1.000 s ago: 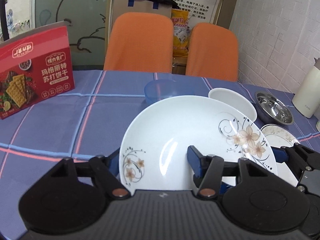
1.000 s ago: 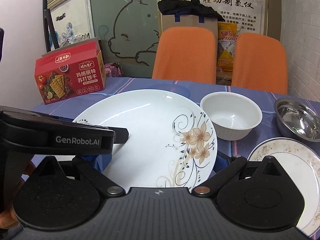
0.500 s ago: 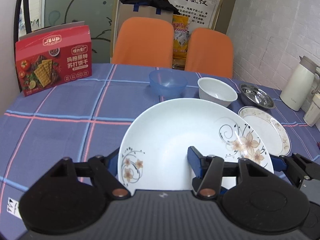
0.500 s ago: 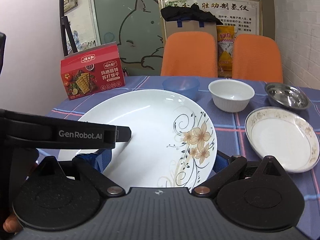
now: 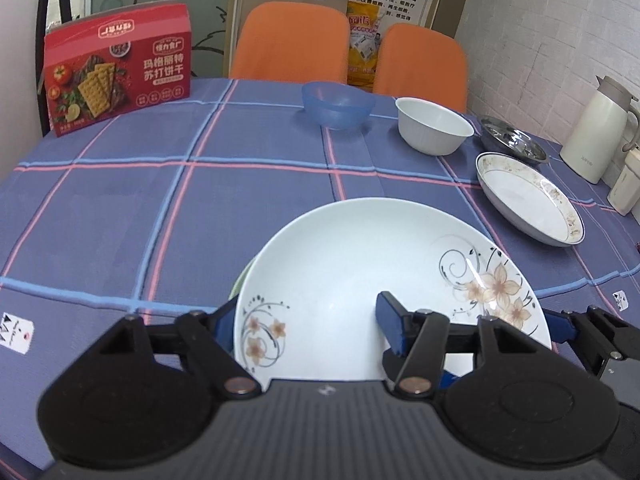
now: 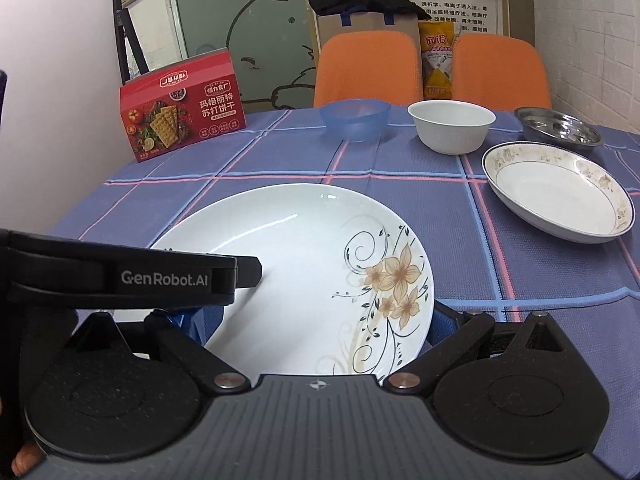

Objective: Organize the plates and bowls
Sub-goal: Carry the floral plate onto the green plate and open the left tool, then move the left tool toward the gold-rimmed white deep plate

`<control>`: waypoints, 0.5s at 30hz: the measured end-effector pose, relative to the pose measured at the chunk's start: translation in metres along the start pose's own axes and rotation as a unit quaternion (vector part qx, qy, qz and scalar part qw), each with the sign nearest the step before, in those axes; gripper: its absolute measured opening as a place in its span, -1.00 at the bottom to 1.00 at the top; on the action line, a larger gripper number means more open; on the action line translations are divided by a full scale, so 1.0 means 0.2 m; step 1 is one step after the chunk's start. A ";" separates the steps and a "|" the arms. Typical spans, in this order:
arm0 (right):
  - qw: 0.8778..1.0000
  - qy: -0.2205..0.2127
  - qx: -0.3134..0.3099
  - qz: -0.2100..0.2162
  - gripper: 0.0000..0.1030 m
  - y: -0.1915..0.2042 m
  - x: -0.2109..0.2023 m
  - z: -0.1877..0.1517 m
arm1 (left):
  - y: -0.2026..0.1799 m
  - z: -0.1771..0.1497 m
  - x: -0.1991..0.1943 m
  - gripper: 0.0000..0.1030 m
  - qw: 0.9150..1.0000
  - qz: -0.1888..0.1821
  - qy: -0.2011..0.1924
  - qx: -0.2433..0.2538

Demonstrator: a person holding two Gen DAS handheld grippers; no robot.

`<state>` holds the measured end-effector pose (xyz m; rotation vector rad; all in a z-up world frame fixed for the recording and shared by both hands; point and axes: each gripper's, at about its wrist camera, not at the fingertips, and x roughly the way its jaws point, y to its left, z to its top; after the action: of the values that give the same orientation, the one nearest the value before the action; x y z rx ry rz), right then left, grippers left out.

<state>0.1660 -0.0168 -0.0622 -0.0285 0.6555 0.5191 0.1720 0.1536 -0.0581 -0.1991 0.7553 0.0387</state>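
Note:
A white floral plate (image 5: 360, 272) (image 6: 304, 264) is held level just above the near part of the blue checked tablecloth (image 5: 240, 200). My left gripper (image 5: 308, 320) is shut on its left portion, one finger outside the rim and one over the inside. From the right, my right gripper (image 6: 320, 318) is shut across the plate's near part, with a blue fingertip (image 5: 560, 328) against the right rim. A green edge (image 5: 239, 280) peeks from under the plate. Farther back are a blue bowl (image 5: 338, 106), a white bowl (image 5: 434, 126), a steel bowl (image 5: 512, 140) and a brown-rimmed plate (image 5: 528, 200).
A red cracker box (image 5: 116, 68) stands at the back left. A cream thermos jug (image 5: 596, 132) and a small container (image 5: 626, 188) stand at the right edge. Two orange chairs (image 5: 292, 44) are behind the table. The left half of the cloth is bare.
Both grippers have carried the floral plate back toward the near edge of the table. The bowls and the rimmed plate now lie well beyond it. Both grips are unchanged.

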 end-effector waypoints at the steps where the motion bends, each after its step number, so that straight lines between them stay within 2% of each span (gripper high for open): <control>1: 1.000 -0.001 -0.003 0.000 0.72 0.00 0.00 0.00 | 0.01 0.00 0.01 0.14 1.000 -0.001 0.001 -0.002; 7: 1.000 -0.003 -0.021 0.008 0.71 0.00 0.05 0.01 | 0.08 0.01 0.06 0.27 0.999 -0.015 0.007 -0.029; 9: 1.000 0.001 -0.015 0.007 0.68 -0.01 0.06 0.01 | 0.09 0.02 0.05 0.45 0.999 -0.018 0.003 -0.028; 11: 1.000 -0.006 -0.010 0.002 0.68 -0.03 0.05 0.00 | 0.08 0.02 0.01 0.72 1.000 -0.014 -0.019 -0.019; 12: 1.000 -0.015 -0.010 -0.002 0.68 -0.03 0.04 0.01 | 0.07 0.03 -0.01 0.78 0.999 -0.012 -0.032 -0.009; 15: 0.999 -0.033 -0.011 -0.005 0.68 -0.04 0.00 0.04 | 0.05 0.05 -0.07 0.80 0.998 0.009 -0.064 0.014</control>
<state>0.1736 -0.0216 -0.0573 -0.0351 0.5858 0.5160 0.1677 0.1653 -0.0430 -0.1611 0.6306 0.0571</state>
